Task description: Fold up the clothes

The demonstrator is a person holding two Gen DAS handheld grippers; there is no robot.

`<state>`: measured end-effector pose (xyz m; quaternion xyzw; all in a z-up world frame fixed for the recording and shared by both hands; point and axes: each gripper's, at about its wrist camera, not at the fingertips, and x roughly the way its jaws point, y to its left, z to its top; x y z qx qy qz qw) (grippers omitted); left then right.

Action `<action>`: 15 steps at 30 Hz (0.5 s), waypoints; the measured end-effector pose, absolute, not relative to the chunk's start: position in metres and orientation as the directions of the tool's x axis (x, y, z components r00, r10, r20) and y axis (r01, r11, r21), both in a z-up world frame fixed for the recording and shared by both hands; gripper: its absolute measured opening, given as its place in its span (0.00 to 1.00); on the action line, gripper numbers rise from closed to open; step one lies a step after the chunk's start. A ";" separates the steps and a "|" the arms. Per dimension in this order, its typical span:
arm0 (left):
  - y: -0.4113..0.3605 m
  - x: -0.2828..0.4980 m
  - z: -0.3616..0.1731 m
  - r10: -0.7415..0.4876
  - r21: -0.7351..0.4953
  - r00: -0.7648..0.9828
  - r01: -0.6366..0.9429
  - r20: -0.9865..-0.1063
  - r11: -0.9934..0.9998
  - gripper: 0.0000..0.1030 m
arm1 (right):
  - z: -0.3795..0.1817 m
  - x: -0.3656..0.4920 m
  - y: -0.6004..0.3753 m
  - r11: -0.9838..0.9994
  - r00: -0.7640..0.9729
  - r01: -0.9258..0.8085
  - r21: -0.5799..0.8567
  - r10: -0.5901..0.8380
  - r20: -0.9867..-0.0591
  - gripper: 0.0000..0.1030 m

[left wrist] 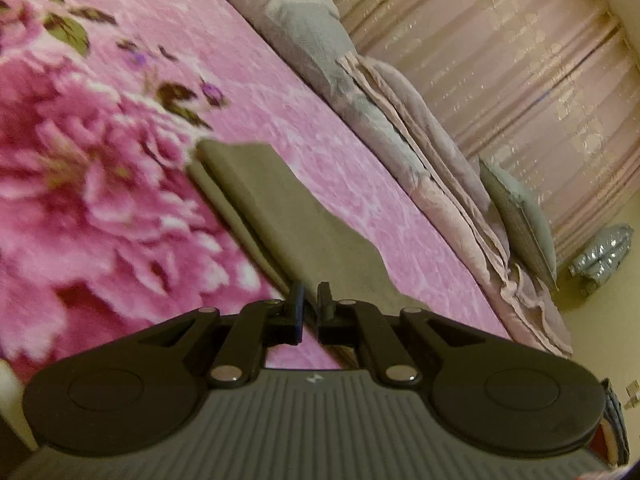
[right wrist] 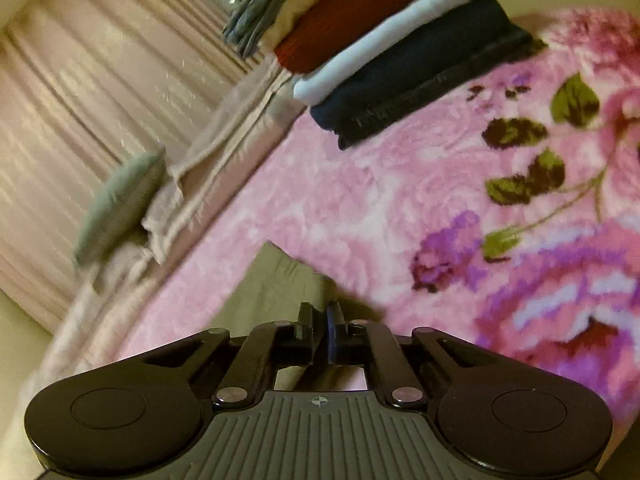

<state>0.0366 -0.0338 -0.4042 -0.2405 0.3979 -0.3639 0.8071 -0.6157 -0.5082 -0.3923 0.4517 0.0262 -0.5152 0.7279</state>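
Note:
An olive-green garment lies partly folded on the pink floral blanket. My left gripper is shut on its near edge, with cloth between the narrow fingers. In the right wrist view the same olive garment lies on the blanket, and my right gripper is shut on its edge. A stack of folded clothes, dark blue, white, red and beige, sits at the far side of the bed.
Grey and pink pillows and bedding line the bed's far edge. A pink curtain hangs behind. A grey cushion stands at the bed's edge. A silver shiny object lies by the curtain.

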 end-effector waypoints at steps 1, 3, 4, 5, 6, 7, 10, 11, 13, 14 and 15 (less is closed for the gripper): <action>-0.031 0.039 -0.402 -0.773 -0.678 0.431 0.388 -0.465 0.625 0.11 | -0.397 -0.614 -0.510 0.050 0.471 0.774 0.631 -0.712 -0.521 0.09; -0.024 0.043 -0.399 -0.760 -0.678 0.457 0.371 -0.462 0.635 0.17 | -0.403 -0.615 -0.512 0.025 0.483 0.754 0.656 -0.698 -0.528 0.19; -0.022 0.048 -0.399 -0.749 -0.678 0.472 0.355 -0.464 0.644 0.17 | -0.404 -0.617 -0.511 0.012 0.491 0.733 0.680 -0.702 -0.516 0.28; -0.020 0.054 -0.398 -0.739 -0.678 0.486 0.340 -0.467 0.652 0.17 | -0.402 -0.618 -0.510 0.006 0.497 0.717 0.698 -0.706 -0.504 0.36; -0.019 0.060 -0.398 -0.731 -0.682 0.498 0.324 -0.467 0.656 0.17 | -0.399 -0.617 -0.508 0.002 0.492 0.718 0.696 -0.709 -0.505 0.53; -0.019 0.066 -0.398 -0.722 -0.684 0.509 0.309 -0.468 0.661 0.17 | -0.396 -0.616 -0.507 -0.001 0.486 0.721 0.693 -0.712 -0.507 0.55; -0.025 0.083 -0.402 -0.708 -0.695 0.519 0.268 -0.480 0.668 0.17 | -0.394 -0.610 -0.508 0.014 0.500 0.727 0.687 -0.697 -0.515 0.55; -0.028 0.088 -0.405 -0.705 -0.698 0.516 0.256 -0.487 0.669 0.17 | -0.395 -0.610 -0.509 0.008 0.501 0.723 0.690 -0.694 -0.517 0.55; -0.031 0.095 -0.409 -0.702 -0.698 0.502 0.240 -0.506 0.675 0.17 | -0.397 -0.610 -0.511 -0.004 0.502 0.717 0.697 -0.691 -0.520 0.55; -0.032 0.097 -0.411 -0.698 -0.696 0.502 0.234 -0.511 0.679 0.15 | -0.398 -0.610 -0.511 -0.010 0.501 0.714 0.700 -0.691 -0.521 0.55; -0.032 0.098 -0.412 -0.693 -0.694 0.506 0.231 -0.513 0.682 0.12 | -0.399 -0.610 -0.512 -0.015 0.500 0.711 0.703 -0.691 -0.522 0.55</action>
